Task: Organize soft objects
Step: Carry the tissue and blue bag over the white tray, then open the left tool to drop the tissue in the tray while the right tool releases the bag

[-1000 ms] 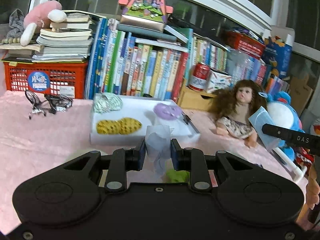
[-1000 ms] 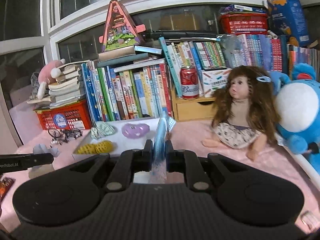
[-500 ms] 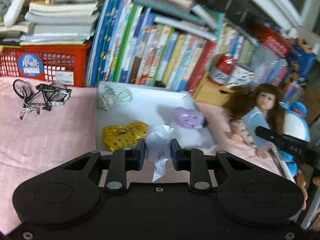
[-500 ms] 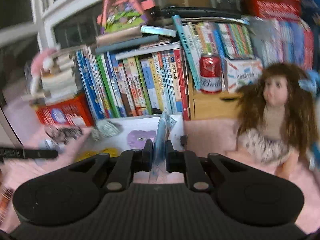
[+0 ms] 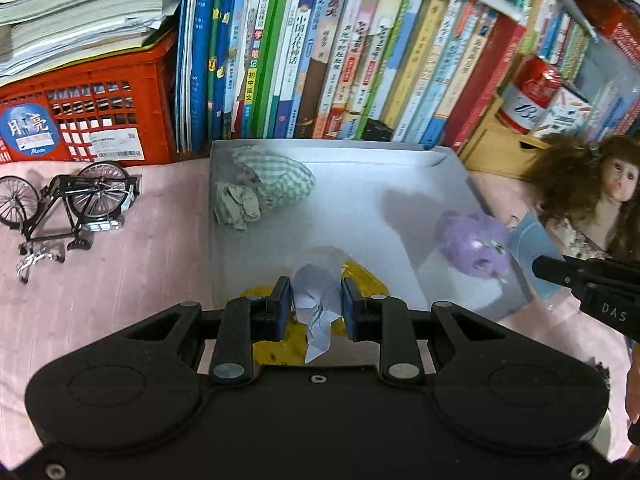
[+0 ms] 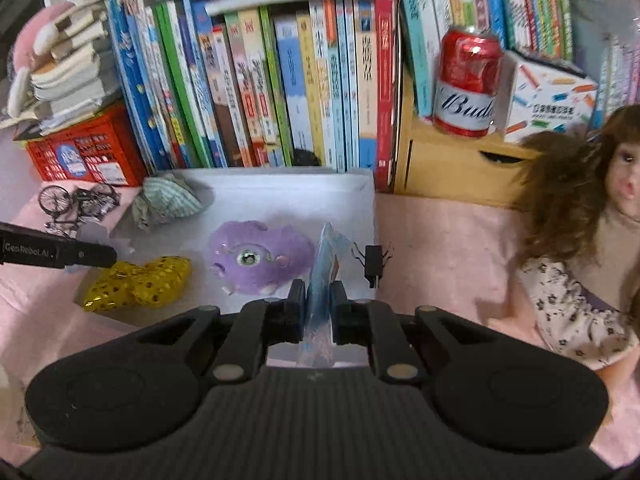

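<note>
My left gripper point(image 5: 316, 304) is clamped on a crumpled pale-blue cloth pouch point(image 5: 318, 300), long axis hanging downward, above the shallow white tray point(image 5: 360, 184) near the yellow spotted heart cushion point(image 6: 140, 278). My right gripper point(image 6: 318, 310) pinches a flat blue plastic-wrapped packet point(image 6: 324, 276) edge-on, standing upright, tip pointing toward the books, beside the purple plush toy point(image 6: 256, 256).

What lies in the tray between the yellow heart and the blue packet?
The purple plush, lying on the white tray between the yellow heart and blue packet. The right wrist view shows this.
</note>
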A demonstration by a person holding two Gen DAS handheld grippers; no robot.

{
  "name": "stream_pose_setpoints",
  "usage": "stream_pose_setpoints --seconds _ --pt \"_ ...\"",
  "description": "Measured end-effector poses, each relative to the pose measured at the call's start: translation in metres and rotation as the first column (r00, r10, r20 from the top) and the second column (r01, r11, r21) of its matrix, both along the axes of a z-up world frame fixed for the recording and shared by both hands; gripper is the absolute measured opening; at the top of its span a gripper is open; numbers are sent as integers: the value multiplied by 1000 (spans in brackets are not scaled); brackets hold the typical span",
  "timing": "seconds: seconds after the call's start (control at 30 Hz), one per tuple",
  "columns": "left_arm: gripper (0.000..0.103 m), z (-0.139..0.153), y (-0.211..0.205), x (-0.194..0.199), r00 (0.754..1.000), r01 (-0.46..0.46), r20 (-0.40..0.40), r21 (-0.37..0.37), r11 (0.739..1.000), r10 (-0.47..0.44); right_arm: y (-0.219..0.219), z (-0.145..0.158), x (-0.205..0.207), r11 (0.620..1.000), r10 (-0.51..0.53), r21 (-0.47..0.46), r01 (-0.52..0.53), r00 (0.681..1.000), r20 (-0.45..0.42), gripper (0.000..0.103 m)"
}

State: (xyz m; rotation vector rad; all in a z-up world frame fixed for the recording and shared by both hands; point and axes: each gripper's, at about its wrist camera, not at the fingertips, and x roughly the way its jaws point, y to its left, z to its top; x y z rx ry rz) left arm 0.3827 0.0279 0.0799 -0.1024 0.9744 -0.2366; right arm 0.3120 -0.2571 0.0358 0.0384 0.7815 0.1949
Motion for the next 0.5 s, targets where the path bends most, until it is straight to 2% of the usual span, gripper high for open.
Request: stream_pose_setpoints --seconds 0.13,0.5 --pt "25 -9 2 14 1000 4 -20 24 1000 -3 1 -12 19 1000 -7 -4 7 999 -43 16" --pt "25 -32 9 34 998 -2 -65 5 1000 3 1 -35 42 1000 -17 4 17 992 -126 17"
